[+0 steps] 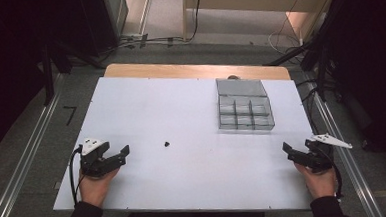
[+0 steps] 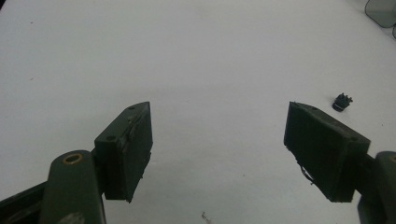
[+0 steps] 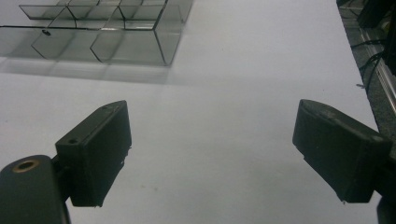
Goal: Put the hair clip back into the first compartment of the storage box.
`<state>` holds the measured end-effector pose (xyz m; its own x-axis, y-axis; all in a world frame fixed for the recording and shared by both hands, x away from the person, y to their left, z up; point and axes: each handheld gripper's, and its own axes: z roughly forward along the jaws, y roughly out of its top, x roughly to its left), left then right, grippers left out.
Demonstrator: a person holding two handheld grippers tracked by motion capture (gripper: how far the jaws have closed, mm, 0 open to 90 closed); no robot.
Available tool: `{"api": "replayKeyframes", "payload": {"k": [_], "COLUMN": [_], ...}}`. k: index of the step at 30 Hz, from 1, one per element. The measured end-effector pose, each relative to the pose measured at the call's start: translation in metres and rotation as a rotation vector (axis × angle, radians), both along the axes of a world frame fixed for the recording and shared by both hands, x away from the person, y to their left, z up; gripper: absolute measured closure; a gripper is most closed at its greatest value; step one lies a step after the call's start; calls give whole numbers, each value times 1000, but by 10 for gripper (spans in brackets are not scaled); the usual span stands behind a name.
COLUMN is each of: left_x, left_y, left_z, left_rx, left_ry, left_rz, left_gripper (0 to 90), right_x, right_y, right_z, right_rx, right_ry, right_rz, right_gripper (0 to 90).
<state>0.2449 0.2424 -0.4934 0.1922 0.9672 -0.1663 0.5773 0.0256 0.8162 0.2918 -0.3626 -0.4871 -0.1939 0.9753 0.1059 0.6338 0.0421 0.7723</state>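
Lying apart: one small black part [image 1: 167, 144], one clear compartment box [image 1: 244, 105], two wide-jawed grippers.

We were in a lab-style recording cell: a white table [image 1: 182, 139] set between floor rails [image 1: 28, 147], with dark curtains [image 1: 8, 58] on both sides. Loose cables [image 1: 287, 38] ran across grey carpet [image 1: 218, 49] behind it.
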Motion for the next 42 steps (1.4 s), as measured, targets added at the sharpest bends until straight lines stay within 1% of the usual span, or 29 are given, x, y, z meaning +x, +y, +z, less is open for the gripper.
{"api": "replayKeyframes", "payload": {"k": [2,5,6,10,14,18,19,21,24,28,29,33,35,42], "left_x": [1,4,4,8,11,13,15,16,20,23,25,27,28,32], "left_y": [-2,-6,-8,-14,-20,-23,-24,-25,-29,-31,-32,-34,-36,-41], "left_z": [-1,-1,-1,0,1,-1,-1,-1,-1,-1,-2,-3,-3,-4], "left_rx": [-3,11,22,37,40,36,28,26,25,19,18,21,23,13], "left_ry": [8,15,15,8,7,16,20,22,17,15,20,26,25,28], "left_rz": [-23,-47,-53,-66,-82,-92,-99,-100,-121,-122,-123,-124,-128,-138], "left_gripper": [245,249,249,249,250,254,255,255,255,255,255,255,255,255], "right_x": [0,0,0,-1,-1,-1,-2,-2,-1,-2,-2,-2,-2,-1], "right_y": [0,-1,-1,0,2,3,4,4,5,6,6,6,6,7], "right_z": [0,-1,-1,0,0,0,1,1,1,1,2,2,2,1], "right_rx": [1,4,5,8,11,12,17,18,15,17,16,17,26,22], "right_ry": [3,4,4,5,5,1,0,-2,-2,-4,-5,-5,-4,-5], "right_rz": [0,0,1,4,5,10,8,10,11,12,12,12,8,11], "right_gripper": [99,99,99,99,99,99,99,99,99,99,99,99,99,99]}}
